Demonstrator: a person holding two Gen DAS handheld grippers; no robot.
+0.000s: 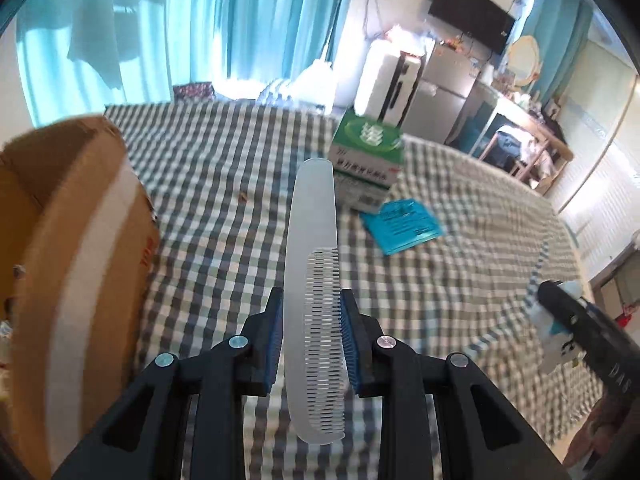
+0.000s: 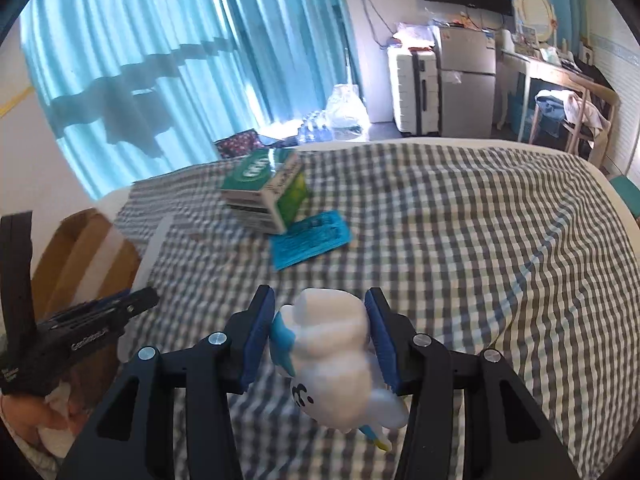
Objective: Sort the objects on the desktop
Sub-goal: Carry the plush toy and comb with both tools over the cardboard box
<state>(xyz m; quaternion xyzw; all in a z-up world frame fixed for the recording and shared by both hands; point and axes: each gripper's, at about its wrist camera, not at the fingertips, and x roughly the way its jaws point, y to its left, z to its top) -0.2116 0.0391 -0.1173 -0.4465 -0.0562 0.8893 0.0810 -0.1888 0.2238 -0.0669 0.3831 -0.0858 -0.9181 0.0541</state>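
My left gripper (image 1: 310, 308) is shut on a translucent white comb (image 1: 310, 248), held above the checked cloth with its handle pointing away. My right gripper (image 2: 320, 308) is shut on a white toy figure (image 2: 336, 348) with blue and yellow parts, also above the cloth. A green and white box (image 1: 366, 156) lies on the cloth ahead, with a teal packet (image 1: 404, 222) beside it; both show in the right wrist view, the box (image 2: 266, 192) and the packet (image 2: 308, 240). The right gripper shows at the left view's right edge (image 1: 560, 312).
A brown cardboard box (image 1: 72, 248) with white tape stands at the left, close to my left gripper; it also shows in the right wrist view (image 2: 80, 256). The checked cloth (image 2: 480, 240) covers the surface. A suitcase (image 2: 412, 92), fridge and desk stand behind.
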